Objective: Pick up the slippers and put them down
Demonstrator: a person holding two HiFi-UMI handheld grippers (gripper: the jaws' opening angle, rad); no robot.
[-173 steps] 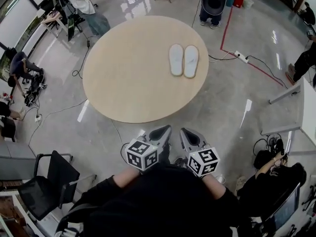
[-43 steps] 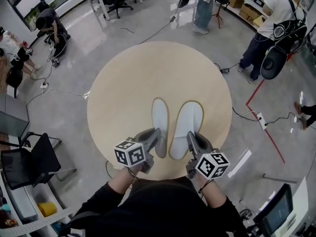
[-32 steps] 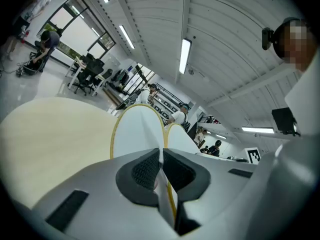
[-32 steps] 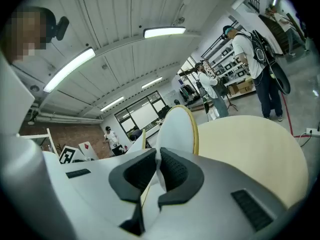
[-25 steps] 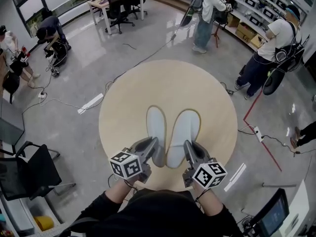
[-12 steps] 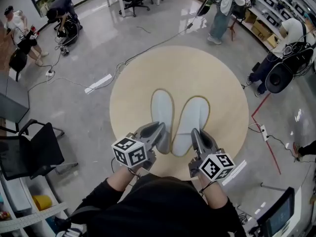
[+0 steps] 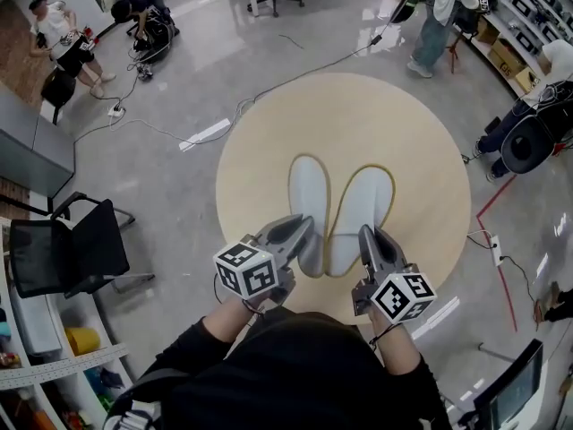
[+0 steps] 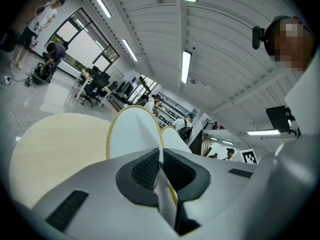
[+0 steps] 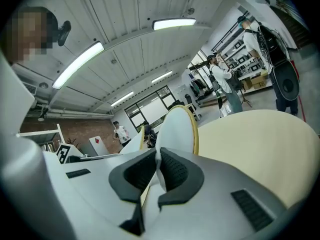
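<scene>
While both jaw pairs stand nearly closed, left gripper pinches left slipper by its heel, right gripper likewise right slipper.

Both grippers same build. L gripper: smooth lt-grey moulded shell, tapering fwd to the jaws. R gripper: identical shell.
Pads: black, fine ribbed texture, set in a dark recess at the jaw tips, same on R.
Behind jaws, outboard on each shell: one black rect. slot.
Further back from jaws: white cube w/ black square markers on each face. L cube, R cube.
Behind cubes: black long sleeves, black top.
Small black round cam worn at head, well above and behind jaws.
</scene>
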